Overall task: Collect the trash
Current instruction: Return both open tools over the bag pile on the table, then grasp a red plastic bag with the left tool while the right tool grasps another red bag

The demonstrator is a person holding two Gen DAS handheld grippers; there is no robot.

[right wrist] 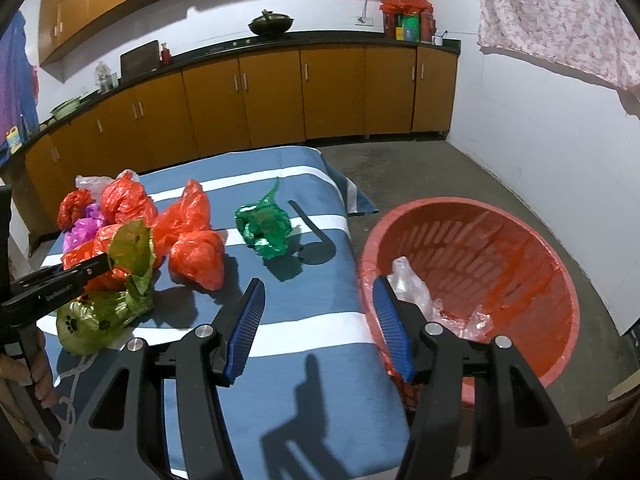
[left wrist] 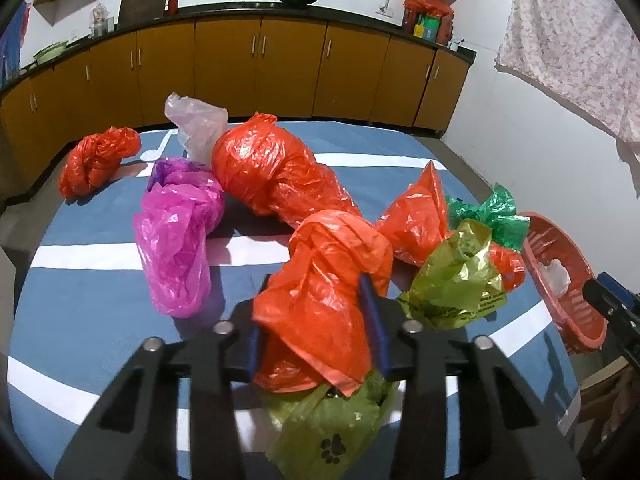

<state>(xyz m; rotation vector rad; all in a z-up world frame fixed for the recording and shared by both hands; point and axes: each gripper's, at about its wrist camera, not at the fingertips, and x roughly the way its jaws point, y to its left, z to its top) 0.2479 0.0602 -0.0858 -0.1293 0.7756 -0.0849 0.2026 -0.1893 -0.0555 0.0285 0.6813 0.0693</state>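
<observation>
Several crumpled plastic bags lie on a blue and white striped table [left wrist: 100, 264]. My left gripper [left wrist: 316, 312] is shut on an orange bag [left wrist: 324, 288], above an olive-green paw-print bag [left wrist: 332, 424]. A large orange bag [left wrist: 272, 168], a pink bag [left wrist: 176, 232], a small red bag [left wrist: 96, 160] and a green bag [left wrist: 492, 216] lie beyond. My right gripper [right wrist: 318, 308] is open and empty at the table's right edge, beside a red basket [right wrist: 532, 240] that holds clear plastic [right wrist: 416, 292]. The green bag [right wrist: 264, 228] lies ahead of it.
The basket [left wrist: 568, 280] sits off the table's right side. The table cloth [right wrist: 280, 360] hangs over the far right corner. Wooden cabinets [right wrist: 280, 96] and a dark counter run along the back wall. A floral cloth [right wrist: 560, 16] hangs at right. A concrete floor [right wrist: 400, 168] lies beyond.
</observation>
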